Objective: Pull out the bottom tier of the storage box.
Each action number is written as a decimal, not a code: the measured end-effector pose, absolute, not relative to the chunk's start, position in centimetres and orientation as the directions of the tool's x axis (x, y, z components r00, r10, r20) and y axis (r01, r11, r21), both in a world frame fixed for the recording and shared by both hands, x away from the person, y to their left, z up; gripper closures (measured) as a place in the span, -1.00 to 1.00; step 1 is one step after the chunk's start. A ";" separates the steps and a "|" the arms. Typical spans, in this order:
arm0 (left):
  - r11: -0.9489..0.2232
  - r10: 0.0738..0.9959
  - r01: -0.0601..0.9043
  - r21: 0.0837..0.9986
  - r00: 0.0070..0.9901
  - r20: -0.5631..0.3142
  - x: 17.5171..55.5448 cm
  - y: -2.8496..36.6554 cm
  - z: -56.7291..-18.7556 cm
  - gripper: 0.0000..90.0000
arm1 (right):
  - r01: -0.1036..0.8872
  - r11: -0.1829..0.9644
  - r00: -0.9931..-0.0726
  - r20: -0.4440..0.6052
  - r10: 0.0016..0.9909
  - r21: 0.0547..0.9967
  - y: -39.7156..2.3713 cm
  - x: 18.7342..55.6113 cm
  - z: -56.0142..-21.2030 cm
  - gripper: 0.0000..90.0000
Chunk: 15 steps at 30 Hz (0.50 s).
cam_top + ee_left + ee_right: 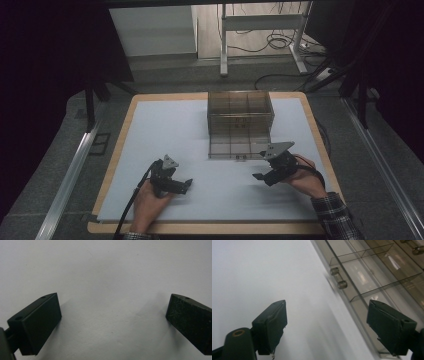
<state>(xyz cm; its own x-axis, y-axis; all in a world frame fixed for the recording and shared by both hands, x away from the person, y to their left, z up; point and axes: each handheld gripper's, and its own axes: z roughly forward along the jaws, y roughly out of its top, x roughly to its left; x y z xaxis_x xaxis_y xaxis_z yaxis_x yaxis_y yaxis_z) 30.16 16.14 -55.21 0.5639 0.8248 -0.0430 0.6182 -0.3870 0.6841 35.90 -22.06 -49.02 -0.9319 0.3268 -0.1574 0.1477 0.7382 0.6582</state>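
I hold both grippers wide open and empty before the smoky clear drawer box point(240, 123): left gripper point(186, 184) well off its front-left, right gripper point(260, 169) just beside its pulled-out bottom drawer point(372, 290).

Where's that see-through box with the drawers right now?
In the high view, the clear drawer box sits on the far middle of the white mat, just beyond the right gripper.

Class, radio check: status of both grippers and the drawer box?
Left gripper open, empty. Right gripper open, empty, beside drawer box. Bottom drawer pulled out. Nothing obstructing.
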 end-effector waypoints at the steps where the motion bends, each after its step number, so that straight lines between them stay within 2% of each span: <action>1: -0.387 0.825 0.618 0.684 0.564 -0.043 30.2 16.1 -55.2 -1.00 | 0.152 0.737 -0.931 -0.155 0.330 0.659 -22.1 35.8 -49.1 -0.65; 15: -0.387 0.825 0.618 0.684 0.564 -0.043 30.2 16.1 -55.2 -1.00 | 0.187 0.703 -0.929 -0.110 0.354 0.686 -22.3 34.3 -50.7 -0.91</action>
